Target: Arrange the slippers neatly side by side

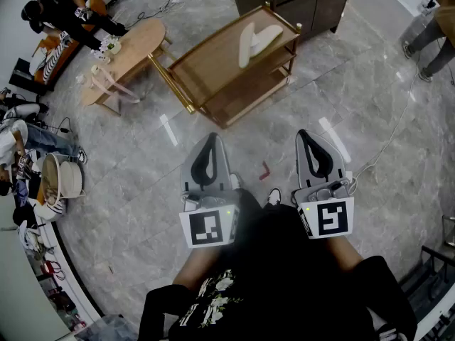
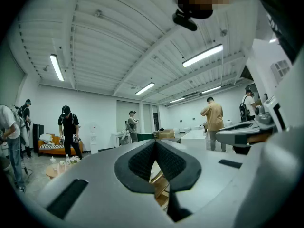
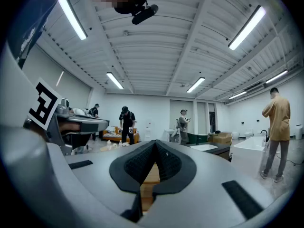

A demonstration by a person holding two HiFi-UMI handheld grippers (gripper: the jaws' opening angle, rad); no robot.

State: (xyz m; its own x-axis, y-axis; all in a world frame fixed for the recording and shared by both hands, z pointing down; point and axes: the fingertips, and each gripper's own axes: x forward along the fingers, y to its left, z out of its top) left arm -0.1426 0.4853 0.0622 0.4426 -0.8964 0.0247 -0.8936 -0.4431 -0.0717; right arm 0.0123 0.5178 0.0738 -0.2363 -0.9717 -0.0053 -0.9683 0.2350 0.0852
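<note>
Two pale slippers (image 1: 254, 41) lie on the top shelf of a wooden rack with brass-coloured posts (image 1: 206, 68); their heels meet and their toes splay apart. My left gripper (image 1: 211, 142) and right gripper (image 1: 307, 136) are held level over the floor, well short of the rack. Both are shut with nothing between the jaws. In the left gripper view the left gripper (image 2: 155, 144) shows only a sliver of the wooden rack (image 2: 160, 186) through its closed jaws. The right gripper (image 3: 155, 143) likewise shows a bit of the wooden rack (image 3: 149, 177).
A low oval wooden table (image 1: 128, 54) with small items stands left of the rack. A dark cabinet (image 1: 298, 2) is behind it. People stand at the far left and upper right. A small red piece (image 1: 264, 170) and a white cable (image 1: 387, 144) lie on the marble floor.
</note>
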